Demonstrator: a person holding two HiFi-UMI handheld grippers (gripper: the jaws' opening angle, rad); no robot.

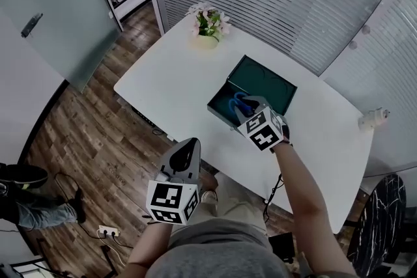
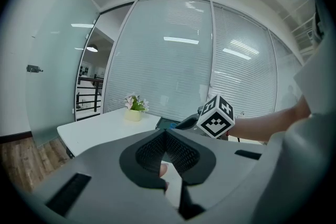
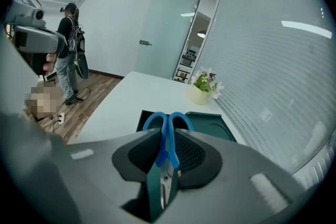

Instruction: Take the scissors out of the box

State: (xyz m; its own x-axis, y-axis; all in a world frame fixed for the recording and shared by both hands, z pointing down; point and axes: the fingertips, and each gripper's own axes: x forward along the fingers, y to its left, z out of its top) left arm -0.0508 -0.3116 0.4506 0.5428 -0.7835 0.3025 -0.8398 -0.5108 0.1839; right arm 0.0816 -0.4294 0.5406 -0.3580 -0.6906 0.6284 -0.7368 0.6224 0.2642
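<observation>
on the left, the left gripper (image 1: 184, 148) hangs off the near edge of the white table (image 1: 171, 78), over the person's lap. its 2 jaws are pressed together with nothing between them. my read: it is parked low and clear because this is a 1-tool job and it would only crowd the reach.

moving across, the flower pot (image 1: 207, 28) sits at the far edge of the table, well apart from the action, so it is no obstacle.

now the middle: the dark green box (image 1: 268, 85) lies open on the table, lid tipped back away from the person, which leaves the tray open to a reach from above.

and here is the catch: the scissors (image 3: 166, 124) are clamped in the right gripper (image 1: 246, 106), blades closed. the pads pinch them where the blue handles meet the blades. the 2 handle loops poke out ahead of the jaws and the blades run back toward the camera. gripping near the pivot looks sensible, since it keeps the blades shut and the weight close in.

from the head view the right gripper sits above the box's near end, so i'd judge the scissors out of the tray but not yet carried clear of the box.
</observation>
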